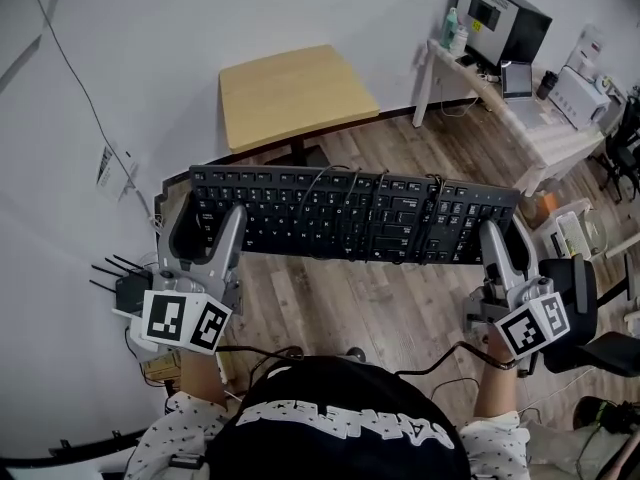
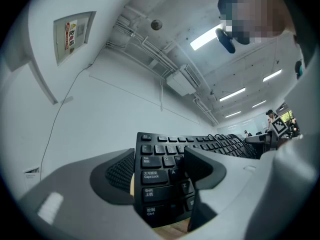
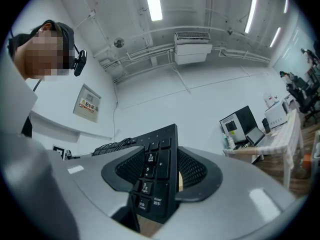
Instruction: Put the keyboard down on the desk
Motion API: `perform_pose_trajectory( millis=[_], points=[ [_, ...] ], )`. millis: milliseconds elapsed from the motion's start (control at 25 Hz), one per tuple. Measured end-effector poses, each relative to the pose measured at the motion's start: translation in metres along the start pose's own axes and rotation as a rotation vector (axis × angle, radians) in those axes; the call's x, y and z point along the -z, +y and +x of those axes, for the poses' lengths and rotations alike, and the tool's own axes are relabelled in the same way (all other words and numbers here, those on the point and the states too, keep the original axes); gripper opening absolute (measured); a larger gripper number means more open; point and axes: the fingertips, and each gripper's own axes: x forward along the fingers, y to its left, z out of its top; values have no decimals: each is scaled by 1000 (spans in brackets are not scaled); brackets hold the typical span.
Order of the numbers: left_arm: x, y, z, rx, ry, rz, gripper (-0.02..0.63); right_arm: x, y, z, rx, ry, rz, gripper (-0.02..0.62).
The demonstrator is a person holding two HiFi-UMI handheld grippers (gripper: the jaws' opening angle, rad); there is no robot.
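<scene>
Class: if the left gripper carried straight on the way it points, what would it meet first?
The keyboard, which is clamped in the left gripper. Carrying it along, its own view shows only the white wall ahead, probably above the desk; depth is unclear.

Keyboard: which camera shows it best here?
The head view: the whole keyboard shows, held in the air short of the wooden desk. The left gripper view shows only its Caps Lock end between the jaws; the right gripper view only its numpad end.
</scene>
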Motion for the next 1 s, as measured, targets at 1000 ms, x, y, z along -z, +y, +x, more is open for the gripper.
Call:
perform_pose_trajectory(
  millis=[1000],
  points=[
    [4, 4, 5, 12, -11, -30, 300, -2, 6, -4, 23, -14, -18, 219]
  ],
)
